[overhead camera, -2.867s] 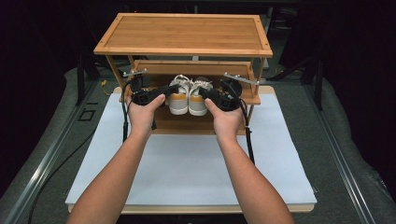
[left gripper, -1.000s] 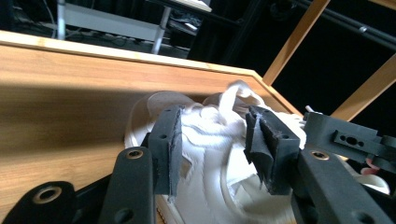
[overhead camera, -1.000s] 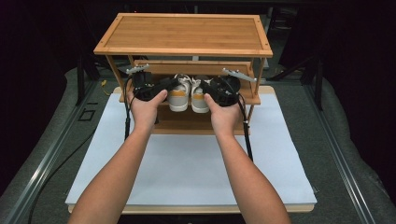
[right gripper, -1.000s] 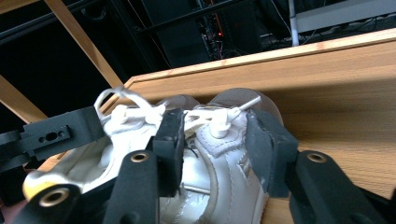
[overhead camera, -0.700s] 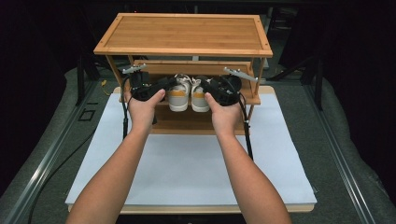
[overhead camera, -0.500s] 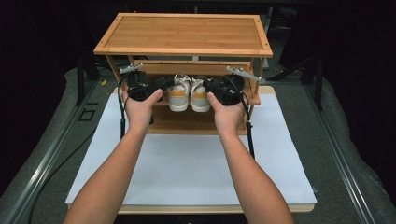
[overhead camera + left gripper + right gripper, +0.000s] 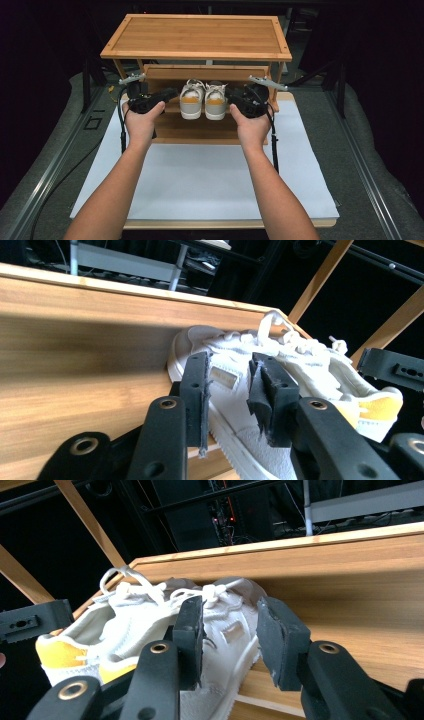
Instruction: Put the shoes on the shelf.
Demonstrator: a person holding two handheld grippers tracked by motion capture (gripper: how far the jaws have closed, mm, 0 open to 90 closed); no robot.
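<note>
LEFT: left gripper (image 7: 227,390) jaws closing, straddle left shoe (image 7: 191,99), ungripped | RIGHT: right gripper (image 7: 230,635) likewise, right shoe (image 7: 215,100) | RISK: shallow sidewall grip; shoe may slip off shelf (image 7: 200,131).

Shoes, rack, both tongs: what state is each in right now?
Left shoe: upright on the rack's lower shelf, heel toward the person.
Right shoe: upright beside it.
Rack: top shelf bare.
Left tongs: closing around left shoe's side.
Right tongs: closing around right shoe's side.

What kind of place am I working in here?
Probably a recording studio or lab bench, not a home: a bamboo two-tier shoe rack with white sneakers stands on a white board, grey carpet and black surroundings around it.
</note>
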